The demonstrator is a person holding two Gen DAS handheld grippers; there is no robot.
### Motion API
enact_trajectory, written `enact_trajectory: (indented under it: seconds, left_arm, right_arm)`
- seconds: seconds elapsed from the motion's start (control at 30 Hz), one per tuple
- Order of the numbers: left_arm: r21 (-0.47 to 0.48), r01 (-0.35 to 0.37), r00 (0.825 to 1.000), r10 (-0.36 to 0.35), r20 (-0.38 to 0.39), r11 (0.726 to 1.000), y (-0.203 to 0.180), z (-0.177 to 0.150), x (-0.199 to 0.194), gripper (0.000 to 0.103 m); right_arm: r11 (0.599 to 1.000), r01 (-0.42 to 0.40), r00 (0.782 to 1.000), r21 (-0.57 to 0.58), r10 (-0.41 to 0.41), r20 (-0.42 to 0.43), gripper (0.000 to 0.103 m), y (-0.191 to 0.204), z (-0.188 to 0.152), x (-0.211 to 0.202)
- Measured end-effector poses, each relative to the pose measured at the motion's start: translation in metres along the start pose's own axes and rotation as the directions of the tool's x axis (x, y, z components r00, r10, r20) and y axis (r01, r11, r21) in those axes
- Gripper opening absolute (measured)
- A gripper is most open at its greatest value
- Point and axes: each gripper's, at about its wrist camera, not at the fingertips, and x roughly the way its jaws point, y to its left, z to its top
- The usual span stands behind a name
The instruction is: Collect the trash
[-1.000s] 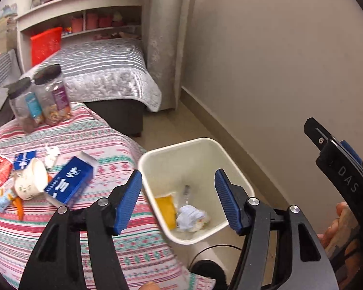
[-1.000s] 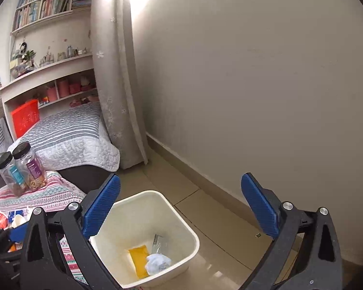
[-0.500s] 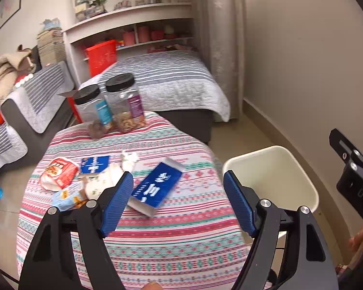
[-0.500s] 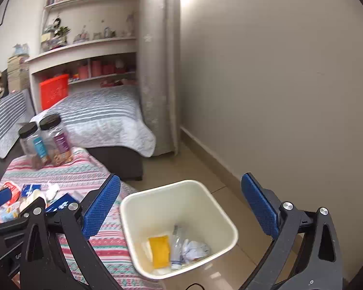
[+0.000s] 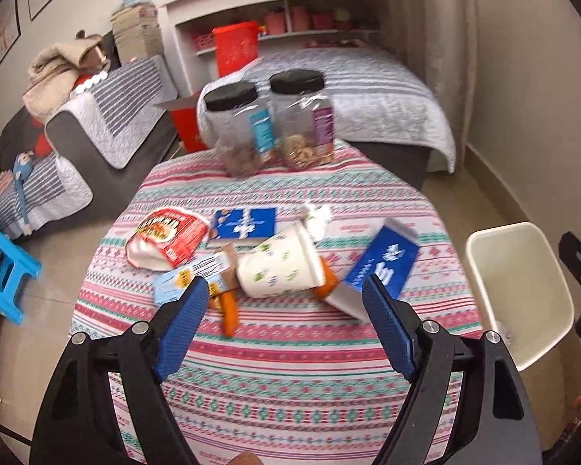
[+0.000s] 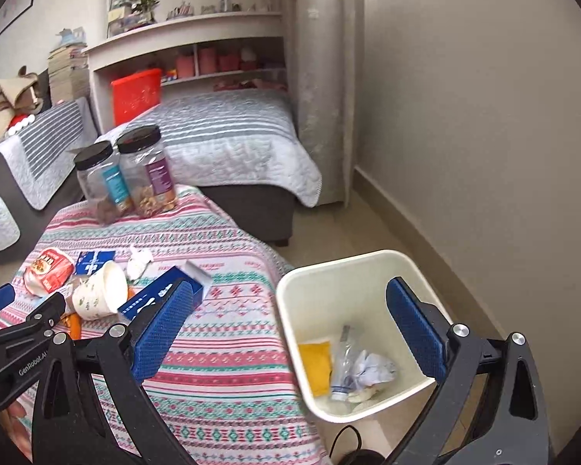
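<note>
On the striped tablecloth (image 5: 290, 368) lies the trash: a tipped paper cup (image 5: 279, 267), a blue carton (image 5: 383, 267), a red snack bag (image 5: 166, 238), a blue packet (image 5: 244, 223), a crumpled tissue (image 5: 317, 217), a pale blue wrapper (image 5: 174, 285) and an orange scrap (image 5: 228, 312). My left gripper (image 5: 284, 298) hovers over the table's near side, short of the cup, its jaws opening with nothing between them. My right gripper (image 6: 290, 298) stands open and empty above the white bin (image 6: 368, 261), which holds a yellow packet (image 6: 315, 364), a crumpled paper (image 6: 372, 364) and a clear bottle.
Two black-lidded jars (image 5: 244, 131) (image 5: 306, 116) stand at the table's far edge. Behind them is a bed (image 5: 368, 85) and, at the left, a sofa (image 5: 108, 124). A blue stool (image 5: 0, 271) is on the floor left. The wall (image 6: 484, 135) runs close behind the bin.
Both views have swung left, from the bin towards the table and its trash. The left jaws have spread wider. The right jaws stay wide open.
</note>
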Motion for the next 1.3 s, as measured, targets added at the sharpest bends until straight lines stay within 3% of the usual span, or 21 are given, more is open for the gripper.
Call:
enact_trajectory:
  seconds: [0.23, 0.33, 0.47, 0.53, 0.7, 0.83, 1.03, 1.1, 1.2, 1.23, 1.27, 1.3]
  left_arm:
    - [0.007, 0.026, 0.988, -0.025, -0.155, 1.000, 0.040, -0.005, 0.046, 0.079]
    - [0.015, 0.024, 0.984, -0.021, -0.178, 1.000, 0.046, -0.003, 0.061, 0.079]
    - [0.028, 0.097, 0.973, -0.089, -0.211, 0.995, 0.038, 0.004, 0.079, 0.079]
    - [0.047, 0.094, 0.972, -0.081, -0.221, 0.994, 0.030, 0.008, 0.086, 0.079]
    - [-0.118, 0.126, 0.949, -0.155, -0.274, 0.985, 0.027, 0.017, 0.103, 0.079]
    - [-0.188, 0.063, 0.956, -0.113, -0.272, 0.980, 0.018, 0.023, 0.112, 0.085]
    - [-0.248, -0.053, 0.949, -0.028, -0.313, 0.967, 0.022, 0.024, 0.132, 0.089]
    - [-0.259, -0.053, 0.942, -0.038, -0.335, 0.964, 0.023, 0.023, 0.141, 0.090]
    - [-0.275, 0.004, 0.934, -0.102, -0.343, 0.962, 0.023, 0.020, 0.147, 0.090]
    - [-0.266, 0.017, 0.938, -0.108, -0.329, 0.964, 0.022, 0.020, 0.144, 0.082]
    - [-0.245, 0.023, 0.943, -0.103, -0.317, 0.969, 0.020, 0.021, 0.139, 0.064]
    - [-0.229, 0.028, 0.944, -0.101, -0.313, 0.973, 0.019, 0.022, 0.136, 0.057]
  right_arm:
    - [0.999, -0.029, 0.997, 0.015, 0.030, -0.076, 0.096, 0.020, -0.005, 0.016]
    - [0.999, -0.042, 0.995, 0.023, 0.044, -0.095, 0.096, 0.023, -0.005, 0.020]
    - [0.999, -0.047, 0.993, 0.025, 0.049, -0.109, 0.096, 0.024, -0.004, 0.025]
    - [0.998, -0.049, 0.992, 0.038, 0.053, -0.118, 0.096, 0.022, -0.004, 0.027]
    - [0.997, -0.054, 0.988, 0.062, 0.062, -0.139, 0.096, 0.016, -0.003, 0.033]
    - [0.997, -0.055, 0.987, 0.063, 0.064, -0.145, 0.096, 0.016, -0.003, 0.035]
    - [0.997, -0.055, 0.985, 0.063, 0.064, -0.159, 0.096, 0.010, -0.004, 0.038]
    - [0.997, -0.055, 0.984, 0.058, 0.064, -0.164, 0.096, 0.010, -0.003, 0.040]
    - [0.997, -0.055, 0.984, 0.048, 0.062, -0.166, 0.096, 0.013, -0.003, 0.043]
    - [0.997, -0.056, 0.984, 0.046, 0.063, -0.167, 0.096, 0.014, -0.003, 0.043]
    - [0.997, -0.059, 0.984, 0.044, 0.065, -0.169, 0.096, 0.015, -0.003, 0.043]
    - [0.997, -0.062, 0.983, 0.043, 0.068, -0.171, 0.096, 0.018, -0.003, 0.044]
